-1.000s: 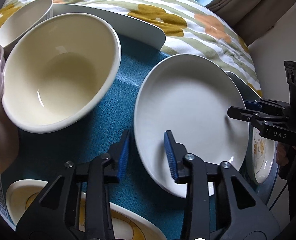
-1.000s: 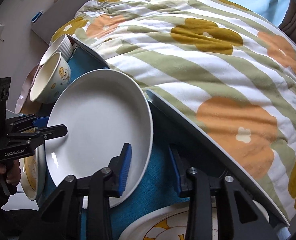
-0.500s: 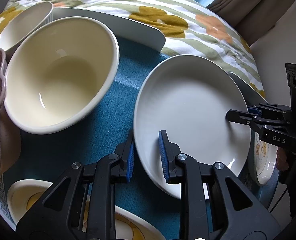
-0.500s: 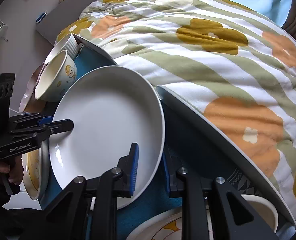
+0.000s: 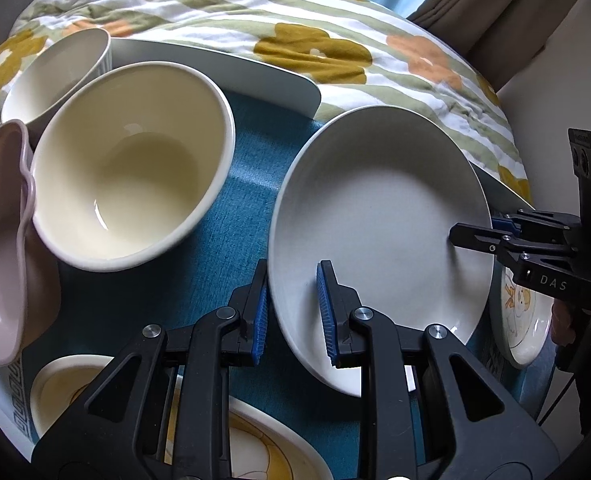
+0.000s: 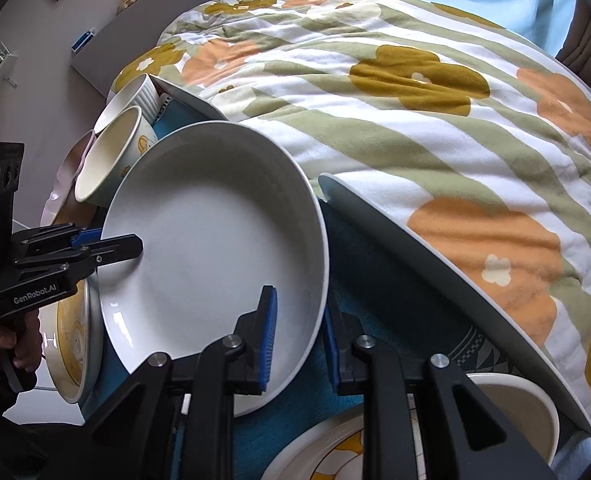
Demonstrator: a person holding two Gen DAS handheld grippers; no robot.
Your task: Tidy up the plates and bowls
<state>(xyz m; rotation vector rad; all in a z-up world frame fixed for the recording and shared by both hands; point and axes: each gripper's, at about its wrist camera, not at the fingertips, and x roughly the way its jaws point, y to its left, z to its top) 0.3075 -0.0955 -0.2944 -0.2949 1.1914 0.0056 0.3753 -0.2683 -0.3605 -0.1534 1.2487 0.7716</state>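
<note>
Teal mat on tray, floral quilt behind. White plate tilted, w/ left gripper and right gripper each clamped on opposite rims. Cream bowl just left.

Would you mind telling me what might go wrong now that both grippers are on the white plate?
Both the left gripper and right gripper pinch only the rim of the white plate, so uneven lifting could make it slip or twist. The cream bowl sits tilted close beside it, so swinging the plate might knock it.
</note>
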